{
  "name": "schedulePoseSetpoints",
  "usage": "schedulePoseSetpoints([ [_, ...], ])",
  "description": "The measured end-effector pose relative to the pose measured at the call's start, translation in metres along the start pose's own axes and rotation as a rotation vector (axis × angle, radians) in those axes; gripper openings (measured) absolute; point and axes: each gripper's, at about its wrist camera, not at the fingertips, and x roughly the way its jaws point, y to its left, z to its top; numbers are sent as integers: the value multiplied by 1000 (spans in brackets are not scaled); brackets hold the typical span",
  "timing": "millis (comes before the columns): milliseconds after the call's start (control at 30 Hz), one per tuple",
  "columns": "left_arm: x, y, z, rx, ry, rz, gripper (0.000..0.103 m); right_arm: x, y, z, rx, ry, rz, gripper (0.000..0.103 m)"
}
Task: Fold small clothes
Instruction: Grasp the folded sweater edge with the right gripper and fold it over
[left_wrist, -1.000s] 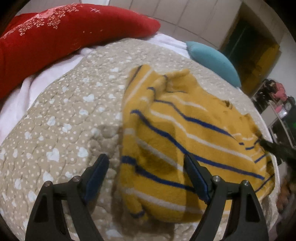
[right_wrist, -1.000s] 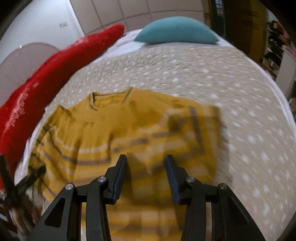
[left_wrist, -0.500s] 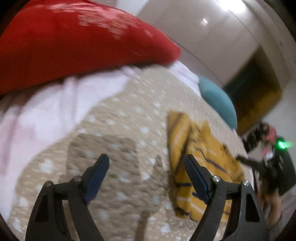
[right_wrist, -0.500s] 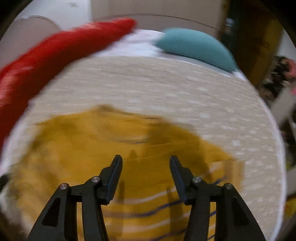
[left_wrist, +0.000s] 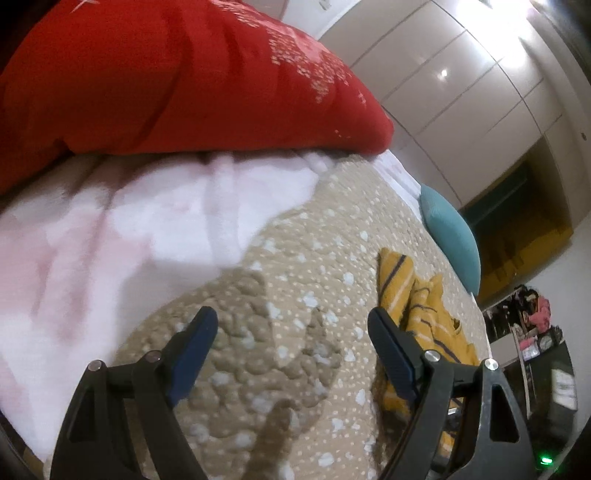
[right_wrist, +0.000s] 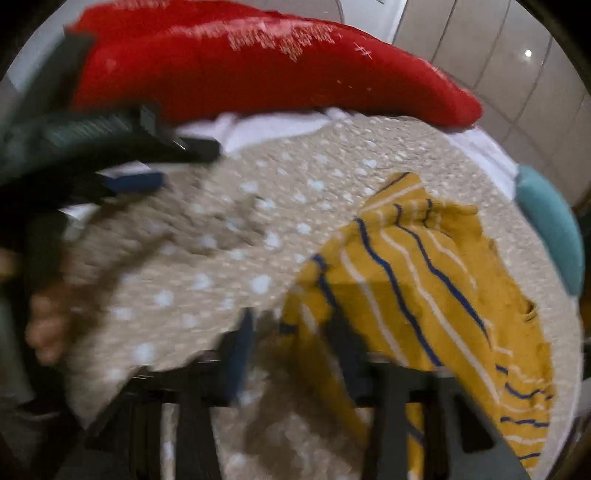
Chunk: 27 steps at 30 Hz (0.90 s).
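A mustard sweater (right_wrist: 424, 288) with blue and white stripes lies partly folded on a dotted beige quilt (left_wrist: 295, 258) covering the bed, its body doubled over along a rough edge at the lower centre of the right wrist view. Judging by the uneven outline and a loose corner poking toward the upper centre of that frame, the fold looks begun but not finished; squaring the edges and at least one more fold appear to be left.

The right gripper (right_wrist: 291, 354), blurred at the bottom of its frame, has its jaws spread apart and holding nothing, with the sweater's near edge lying between and just beyond them. The left gripper (left_wrist: 291, 339), at the bottom of the left wrist view, also has its jaws wide apart and empty over bare quilt; the sweater (left_wrist: 417, 314) sits to the right in that frame, partly behind the right-hand finger. Whether that finger touches the cloth cannot be told.

A red cushion (left_wrist: 184, 74) fills the upper left, a white blanket (left_wrist: 129, 221) below it, and a teal pillow (left_wrist: 454, 243) lies at right.
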Motion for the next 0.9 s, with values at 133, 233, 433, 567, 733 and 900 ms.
schedulePoseSetpoints([
  [133,-6,5,1,-22,-20,7,83,6,-16,5,114,26,69,10],
  [233,-8,8,2,-35,-30,8,83,-13,-43,24,309,-15,311,4],
  [433,-4,9,2,-40,-16,8,83,-47,-49,44,352,-105,498,2],
  [567,-4,10,2,-51,-19,6,83,-46,-58,38,314,-103,244,14],
  [733,-1,6,1,-34,-19,19,83,-3,-89,42,285,-29,-56,14],
  [900,3,1,-1,-10,-18,23,83,65,-126,70,290,90,-155,14],
])
